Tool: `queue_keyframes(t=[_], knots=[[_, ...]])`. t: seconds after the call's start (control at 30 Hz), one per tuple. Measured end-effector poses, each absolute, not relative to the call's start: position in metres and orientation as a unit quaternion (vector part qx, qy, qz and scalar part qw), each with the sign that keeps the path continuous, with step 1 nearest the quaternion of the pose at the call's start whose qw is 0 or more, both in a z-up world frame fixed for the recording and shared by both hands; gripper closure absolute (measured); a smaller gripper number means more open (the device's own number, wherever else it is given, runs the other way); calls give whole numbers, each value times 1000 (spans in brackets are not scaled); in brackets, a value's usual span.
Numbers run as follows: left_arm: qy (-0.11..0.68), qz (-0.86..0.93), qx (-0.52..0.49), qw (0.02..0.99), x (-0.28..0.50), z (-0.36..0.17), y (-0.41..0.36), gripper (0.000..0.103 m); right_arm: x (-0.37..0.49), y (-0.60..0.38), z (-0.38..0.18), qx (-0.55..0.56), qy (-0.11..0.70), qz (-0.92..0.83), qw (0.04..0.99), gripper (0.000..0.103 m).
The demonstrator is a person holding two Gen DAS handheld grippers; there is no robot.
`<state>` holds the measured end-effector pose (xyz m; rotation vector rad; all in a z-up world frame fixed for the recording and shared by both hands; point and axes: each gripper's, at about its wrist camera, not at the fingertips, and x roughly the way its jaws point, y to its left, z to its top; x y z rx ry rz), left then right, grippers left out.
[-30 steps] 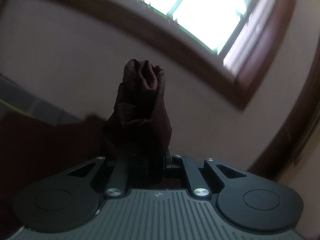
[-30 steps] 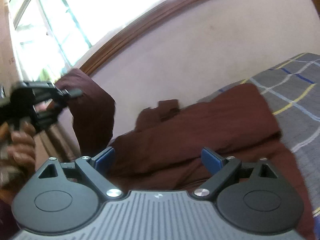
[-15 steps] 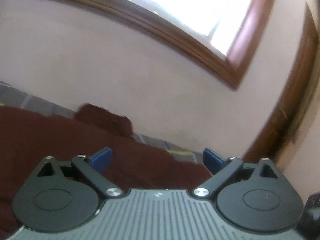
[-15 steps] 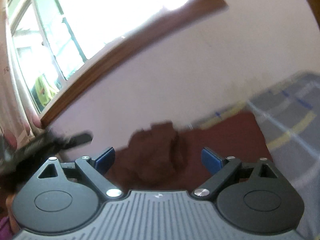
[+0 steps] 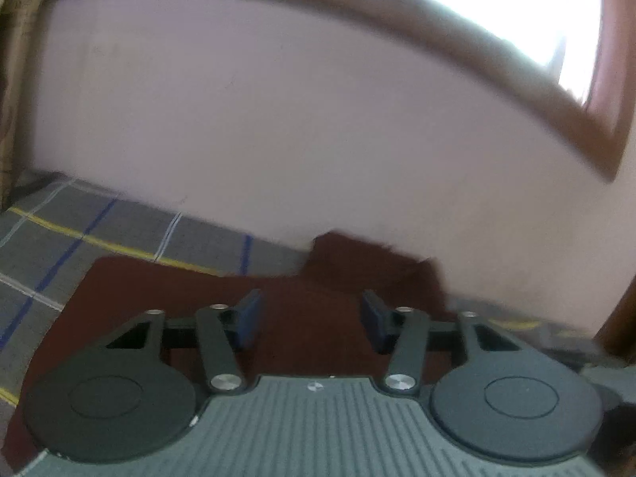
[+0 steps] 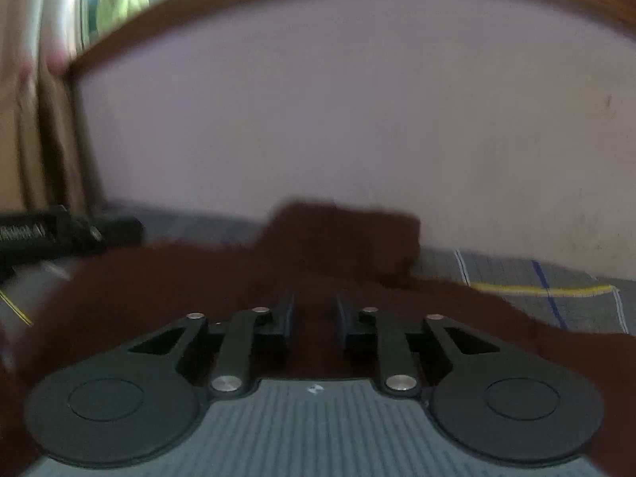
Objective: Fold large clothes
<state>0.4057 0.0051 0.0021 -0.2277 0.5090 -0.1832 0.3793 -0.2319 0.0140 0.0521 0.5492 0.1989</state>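
**The bump of cloth sits straight ahead of both tools**

My left tool (image 5: 310, 320) has its blue pads apart, and the jaws are closing. I see only flat dark red cloth in the gap. The pads do not press on anything yet.

My right tool (image 6: 314, 316) is closing too. Its pads are much nearer to each other, with a thin gap left. Dark cloth lies in and under that gap, but the view is blurry, so I cannot say it is pinched.

Both tools point down and forward over the dark red garment (image 5: 179, 290). It lies flat on the checked bed cover (image 5: 79, 230), and its long side runs left to right, along the wall (image 5: 278, 119).

Just past the pads, a bunched lump of the cloth (image 6: 342, 234) sticks up by the wall. From the left tool it sits ahead and a bit right. From the right tool it is almost dead ahead, so I think the right tool has the straighter reach. The left tool also shows at the left edge of the right view.
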Motion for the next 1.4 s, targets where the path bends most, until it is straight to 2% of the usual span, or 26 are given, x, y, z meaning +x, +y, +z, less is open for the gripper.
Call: queue_keyframes(t=[0.17, 0.23, 0.27, 0.33, 0.4, 0.7, 1.03, 1.4], knots=[[276, -56, -149, 948, 426, -33, 35, 56, 392, -241, -13, 13, 298, 79, 951, 88], [288, -55, -172, 940, 431, -42, 47, 72, 397, -244, -20, 12, 312, 74, 947, 89], [296, -56, -180, 936, 434, -46, 53, 75, 399, -247, -25, 23, 322, 71, 944, 89], [312, -59, -200, 927, 444, -57, 63, 89, 403, -256, -35, 54, 329, 70, 940, 89], [319, -67, -220, 920, 444, -65, 72, 92, 401, -264, -44, 82, 327, 72, 939, 90], [304, -88, -243, 917, 433, -77, 78, 92, 400, -276, -54, 118, 315, 83, 938, 90], [295, -69, -195, 933, 430, -74, 63, 92, 391, -268, -51, 89, 287, 69, 951, 90], [293, -61, -173, 938, 429, -74, 59, 92, 390, -261, -50, 58, 292, 61, 953, 90]])
